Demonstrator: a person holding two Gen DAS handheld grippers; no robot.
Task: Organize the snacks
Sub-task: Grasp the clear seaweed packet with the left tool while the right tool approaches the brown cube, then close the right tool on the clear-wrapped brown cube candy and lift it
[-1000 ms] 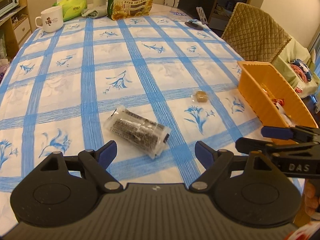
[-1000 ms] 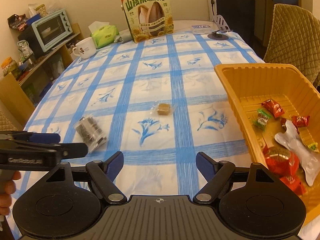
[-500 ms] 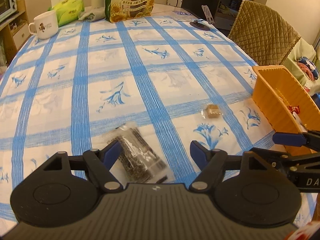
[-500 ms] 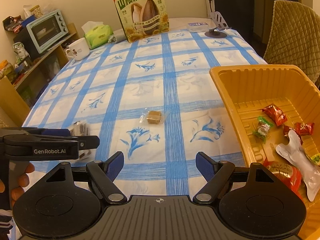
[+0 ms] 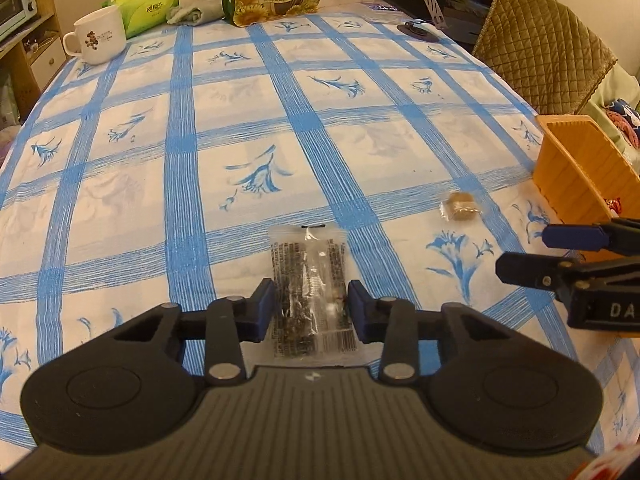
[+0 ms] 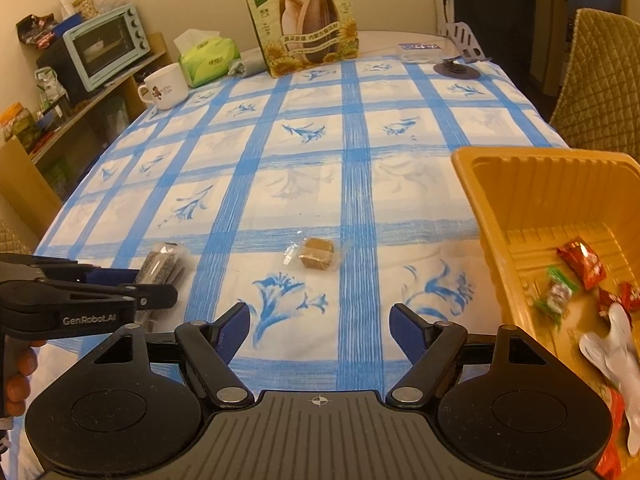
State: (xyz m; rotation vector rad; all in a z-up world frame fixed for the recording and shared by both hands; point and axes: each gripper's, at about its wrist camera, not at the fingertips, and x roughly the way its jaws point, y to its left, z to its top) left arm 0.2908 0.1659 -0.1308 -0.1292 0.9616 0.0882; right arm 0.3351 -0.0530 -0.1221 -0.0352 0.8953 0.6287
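A clear packet of dark snack lies on the blue-checked tablecloth, lengthwise between my left gripper's jaws. The jaws are closing, and the blue pads meet the wrapper's two long edges. In the right wrist view the packet sits behind the left gripper. A small brown wrapped snack lies ahead of my right gripper. Its jaws are closing a little, and nothing is between them. The orange tray at the right holds several wrapped sweets.
A big sunflower-seed bag, a white mug and a green tissue pack stand at the table's far end. A black round stand is at the far right. A quilted chair flanks the right side, and a toaster oven sits on shelves left.
My left gripper came forward and down over the dark packet, and its jaws narrowed onto it. The right gripper drifted left, bringing the brown snack nearer its centre line.
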